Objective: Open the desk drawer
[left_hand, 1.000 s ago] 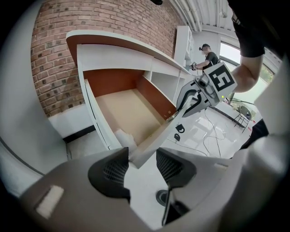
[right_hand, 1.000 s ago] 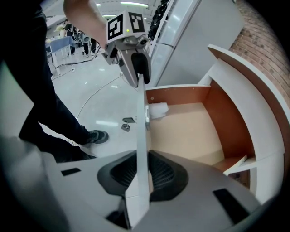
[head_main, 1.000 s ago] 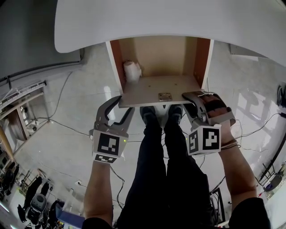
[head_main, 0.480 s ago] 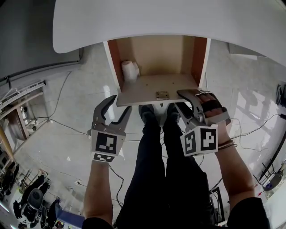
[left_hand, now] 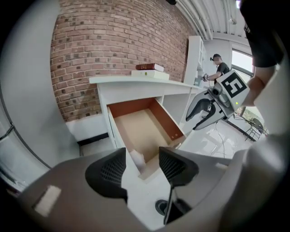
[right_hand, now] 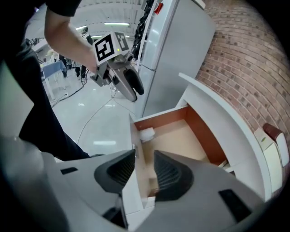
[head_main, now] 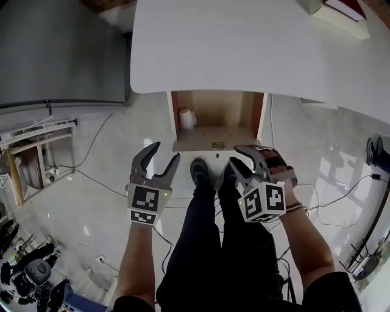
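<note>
The wooden drawer (head_main: pixel 214 139) stands pulled out from under the white desk (head_main: pixel 244 49), and a white roll (head_main: pixel 187 118) lies in its back left corner. My left gripper (head_main: pixel 166 151) hovers just left of the drawer front, its jaws opening with nothing between them. My right gripper (head_main: pixel 235 155) is open near the front's right end. In the left gripper view the drawer (left_hand: pixel 145 131) and roll (left_hand: pixel 137 158) lie below my left gripper (left_hand: pixel 141 165). In the right gripper view the drawer's white front (right_hand: pixel 133 190) shows through my right gripper (right_hand: pixel 144 170), with no pad pressing on it.
The person's legs and shoes (head_main: pixel 207 173) stand right before the drawer. Books (head_main: pixel 341 12) lie on the desk's far right. A tall grey cabinet (right_hand: pixel 181 45) stands left of the desk against a brick wall (left_hand: pixel 104 50). Cables (head_main: pixel 91 146) run over the glossy floor.
Both grippers have lifted up and back from the drawer front, and the right jaws have spread wider. The head view has risen, so the desk and drawer look smaller.
</note>
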The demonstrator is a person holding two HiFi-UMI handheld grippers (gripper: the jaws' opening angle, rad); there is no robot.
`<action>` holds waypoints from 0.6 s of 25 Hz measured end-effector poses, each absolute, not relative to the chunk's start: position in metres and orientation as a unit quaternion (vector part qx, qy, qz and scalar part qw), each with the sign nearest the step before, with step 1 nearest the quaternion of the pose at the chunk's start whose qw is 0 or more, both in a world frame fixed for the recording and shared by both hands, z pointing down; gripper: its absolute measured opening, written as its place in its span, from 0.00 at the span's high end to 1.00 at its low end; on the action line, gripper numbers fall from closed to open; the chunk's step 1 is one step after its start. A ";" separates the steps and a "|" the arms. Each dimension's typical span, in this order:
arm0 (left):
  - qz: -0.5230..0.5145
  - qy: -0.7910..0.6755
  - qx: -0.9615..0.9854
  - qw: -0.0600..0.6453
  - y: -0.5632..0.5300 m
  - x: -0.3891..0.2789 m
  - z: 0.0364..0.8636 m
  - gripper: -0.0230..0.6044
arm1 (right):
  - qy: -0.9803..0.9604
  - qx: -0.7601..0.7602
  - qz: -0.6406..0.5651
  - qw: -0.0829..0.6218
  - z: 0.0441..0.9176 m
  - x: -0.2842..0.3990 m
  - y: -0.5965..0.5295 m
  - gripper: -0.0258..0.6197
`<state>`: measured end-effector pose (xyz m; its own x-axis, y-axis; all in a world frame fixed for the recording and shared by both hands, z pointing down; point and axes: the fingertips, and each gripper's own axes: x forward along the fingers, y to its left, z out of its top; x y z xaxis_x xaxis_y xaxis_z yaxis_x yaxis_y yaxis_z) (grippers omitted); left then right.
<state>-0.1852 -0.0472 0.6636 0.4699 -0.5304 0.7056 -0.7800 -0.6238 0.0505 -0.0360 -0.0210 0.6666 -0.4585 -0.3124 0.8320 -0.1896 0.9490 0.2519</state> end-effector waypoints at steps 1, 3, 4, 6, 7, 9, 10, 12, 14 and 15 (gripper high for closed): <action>0.327 -0.395 0.838 0.186 -0.051 -0.184 0.652 0.59 | -0.855 0.151 -0.059 0.493 0.656 -0.039 -0.024 0.76; 0.309 -0.403 0.842 0.181 -0.059 -0.180 0.626 0.59 | -0.861 0.157 -0.053 0.481 0.633 -0.044 -0.031 0.76; 0.300 -0.407 0.844 0.177 -0.064 -0.178 0.612 0.59 | -0.865 0.160 -0.049 0.473 0.622 -0.046 -0.034 0.76; 0.282 -0.413 0.849 0.171 -0.073 -0.175 0.584 0.59 | -0.873 0.163 -0.038 0.457 0.598 -0.052 -0.039 0.77; 0.275 -0.415 0.850 0.170 -0.076 -0.174 0.571 0.59 | -0.877 0.164 -0.032 0.450 0.587 -0.055 -0.041 0.77; 0.264 -0.419 0.852 0.172 -0.079 -0.174 0.548 0.59 | -0.884 0.167 -0.018 0.437 0.566 -0.059 -0.041 0.77; 0.258 -0.420 0.852 0.176 -0.080 -0.175 0.538 0.60 | -0.886 0.168 -0.011 0.432 0.556 -0.060 -0.041 0.77; 0.245 -0.418 0.854 0.191 -0.080 -0.175 0.516 0.62 | -0.889 0.172 0.001 0.424 0.537 -0.061 -0.040 0.77; 0.234 -0.407 0.859 0.203 -0.077 -0.172 0.493 0.70 | -0.891 0.171 0.009 0.420 0.519 -0.062 -0.038 0.77; 0.232 -0.401 0.863 0.202 -0.076 -0.170 0.481 0.73 | -0.892 0.169 0.010 0.420 0.511 -0.062 -0.037 0.77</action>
<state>-0.1700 -0.0764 0.4805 0.5706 -0.5989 0.5619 -0.7862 -0.5961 0.1630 -0.0625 -0.0366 0.5108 -0.5907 -0.2922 0.7521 -0.3089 0.9430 0.1238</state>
